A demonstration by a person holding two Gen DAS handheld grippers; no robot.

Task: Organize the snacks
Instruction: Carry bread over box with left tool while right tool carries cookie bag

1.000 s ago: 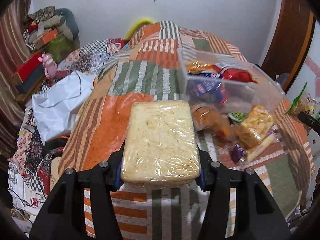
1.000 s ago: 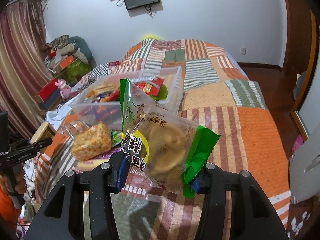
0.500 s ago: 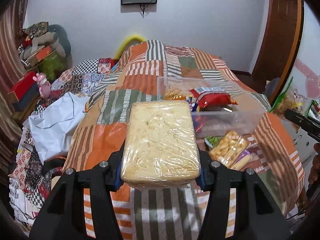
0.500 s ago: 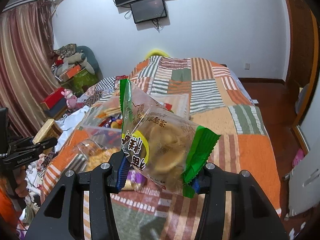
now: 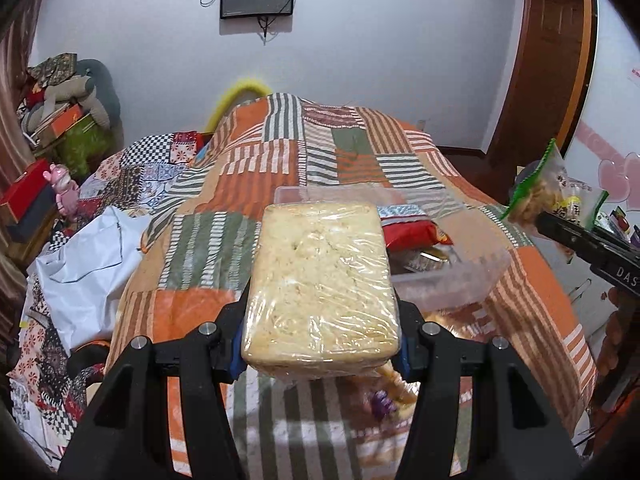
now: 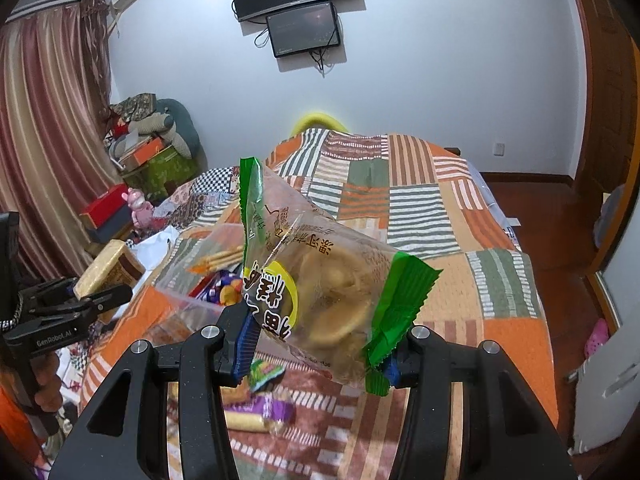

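My left gripper [image 5: 320, 344] is shut on a pale yellow cake block in clear wrap [image 5: 320, 280], held above the bed. It also shows in the right wrist view [image 6: 104, 268]. My right gripper [image 6: 320, 348] is shut on a clear snack bag with green ends [image 6: 320, 280], also seen at the right edge of the left wrist view [image 5: 556, 196]. A clear plastic box [image 5: 452, 280] holding snack packets, one of them red [image 5: 412, 232], stands on the quilt below and between both grippers. Loose snacks [image 6: 256, 412] lie on the quilt in front of the box.
A striped patchwork quilt [image 5: 304, 152] covers the bed. A white plastic bag [image 5: 88, 256] lies at the bed's left side. Boxes, a pink toy [image 5: 64, 188] and piled clothes stand at the left wall. A wooden door [image 5: 556, 80] is at the right. Screens [image 6: 304, 28] hang on the wall.
Both grippers have risen and pulled back from the bed, each with its snack. The box and loose snacks now sit lower and smaller in both views.
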